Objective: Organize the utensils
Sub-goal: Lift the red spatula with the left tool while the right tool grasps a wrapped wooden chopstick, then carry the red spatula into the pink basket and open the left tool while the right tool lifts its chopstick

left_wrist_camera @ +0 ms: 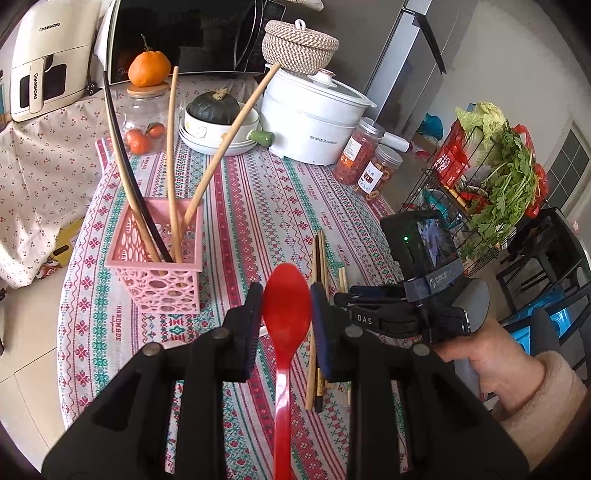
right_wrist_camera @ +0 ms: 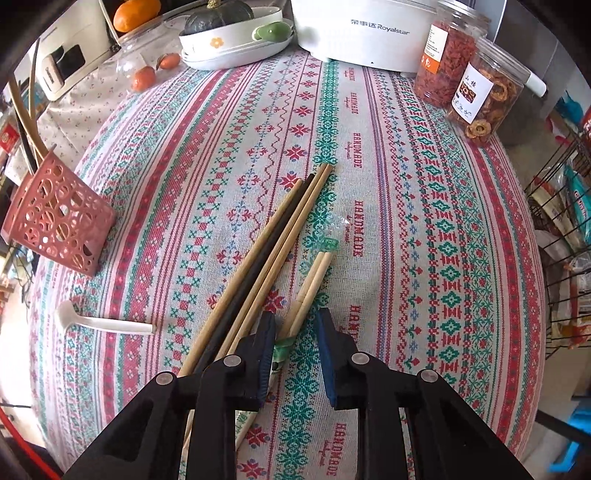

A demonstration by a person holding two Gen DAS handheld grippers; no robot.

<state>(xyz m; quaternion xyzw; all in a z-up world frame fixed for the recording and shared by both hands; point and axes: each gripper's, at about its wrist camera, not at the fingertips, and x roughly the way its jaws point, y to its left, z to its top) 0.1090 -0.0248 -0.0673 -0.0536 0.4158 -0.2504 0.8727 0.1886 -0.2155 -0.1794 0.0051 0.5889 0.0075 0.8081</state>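
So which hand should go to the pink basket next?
Left. The left gripper already holds the red spoon, with the pink basket just ahead. The right gripper is down at the short chopsticks on the table, nothing lifted yet.

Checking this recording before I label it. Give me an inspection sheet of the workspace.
Surface: patterned tablecloth, flat.
Job's things: pink basket holds four sticks; loose chopsticks and white spoon lie on the cloth.
Clutter: white pot, two snack jars, squash in bowl.
Tongs: left tongs shut on red spoon; right tongs open, nothing gripped, short chopsticks just ahead.
Cables: nothing seen.
Surroundings: microwave, wire vegetable rack.
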